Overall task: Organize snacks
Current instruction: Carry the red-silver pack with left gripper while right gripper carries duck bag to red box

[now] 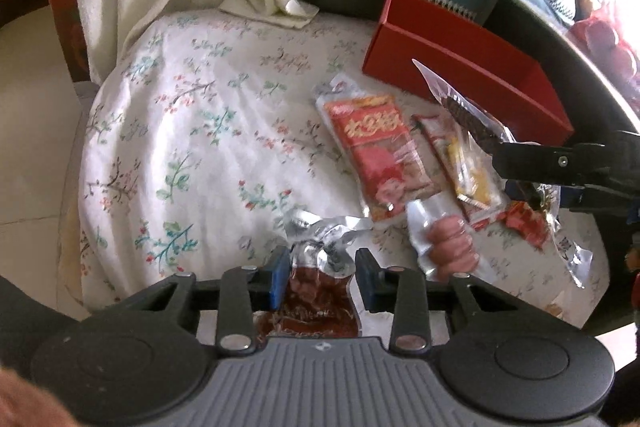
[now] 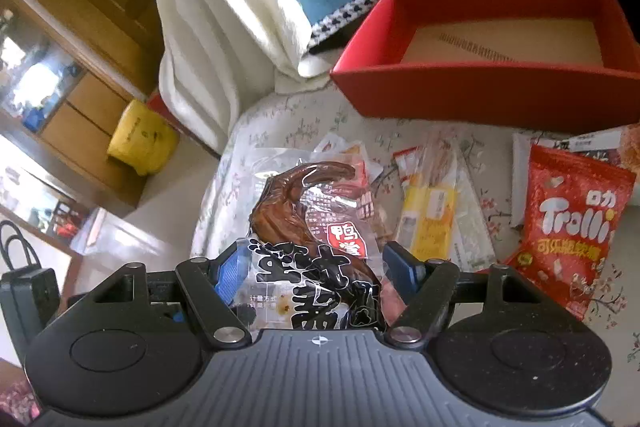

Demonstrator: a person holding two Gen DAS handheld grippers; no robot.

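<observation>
Left claw (image 1: 322,277) clamped narrow on a foil-topped brown snack pouch (image 1: 316,303). Right claw (image 2: 318,267) grips a clear duck-foot packet (image 2: 316,223). Red box (image 2: 480,95) at 1 o'clock on the floral tabletop (image 1: 192,131); Trolli bag (image 2: 568,223) at 3 o'clock.

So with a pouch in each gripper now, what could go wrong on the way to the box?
The duck-foot pouch sticks up tall between the right gripper's fingers, so it may flop or twist loose. The left gripper pinches only the crinkled end of a dark sauce pouch, which could slip. The red box sits right at the table's edge.
</observation>
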